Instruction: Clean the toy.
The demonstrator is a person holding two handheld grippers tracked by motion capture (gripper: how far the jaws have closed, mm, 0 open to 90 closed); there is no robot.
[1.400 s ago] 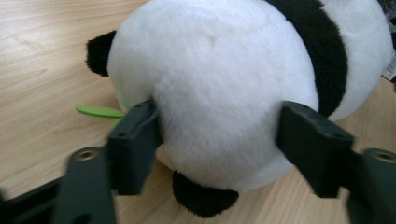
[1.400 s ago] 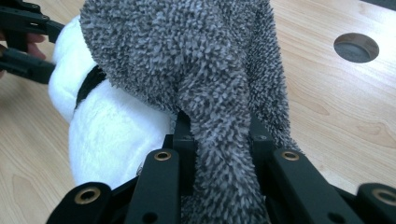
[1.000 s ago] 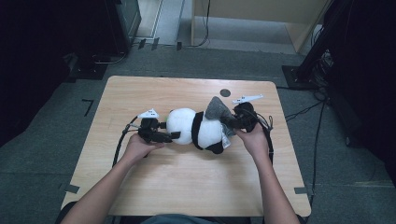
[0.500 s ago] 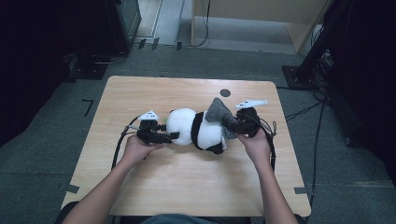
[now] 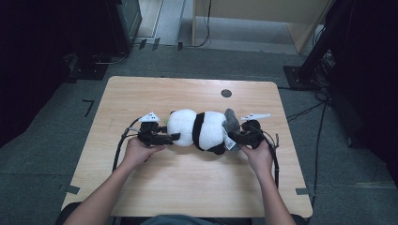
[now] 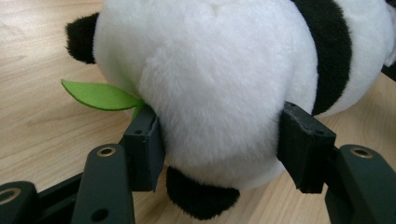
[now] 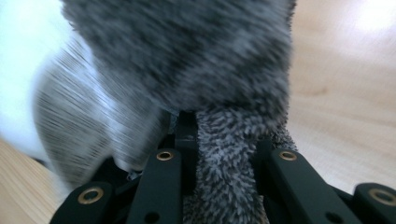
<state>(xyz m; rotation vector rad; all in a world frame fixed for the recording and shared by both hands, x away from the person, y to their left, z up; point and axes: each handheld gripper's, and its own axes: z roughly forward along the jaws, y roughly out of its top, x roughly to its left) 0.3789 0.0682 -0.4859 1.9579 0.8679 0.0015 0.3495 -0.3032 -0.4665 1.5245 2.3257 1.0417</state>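
We see a light wooden table (image 5: 187, 187) with rounded corners, standing on a grey floor. A small dark round mark (image 5: 226, 93) sits near its far edge, well apart from everything else.

Across the middle of the table lies a plush panda (image 5: 199, 129) on its side, white with a black band round the body, its length running from our left to our right. In the left gripper view the panda (image 6: 219, 79) looms close: white fur, a black ear or paw at the upper left, another black patch low down against the wood.

At the panda's right end a piece of grey fuzzy cloth (image 5: 231, 123) rests against its body. In the right gripper view this grey cloth (image 7: 210, 65) rises blurred in front of the camera.

We hold the left gripper (image 5: 162, 136) at the panda's left end. Its jaws have just been closing, and the two pads now press into the white fur from either side.

The right gripper (image 5: 237, 138) is at the other end, its jaws drawn close together and pinching a fold of the grey cloth.

A green felt leaf (image 6: 100, 95) sticks out from under the panda, just beside the left gripper's left pad.
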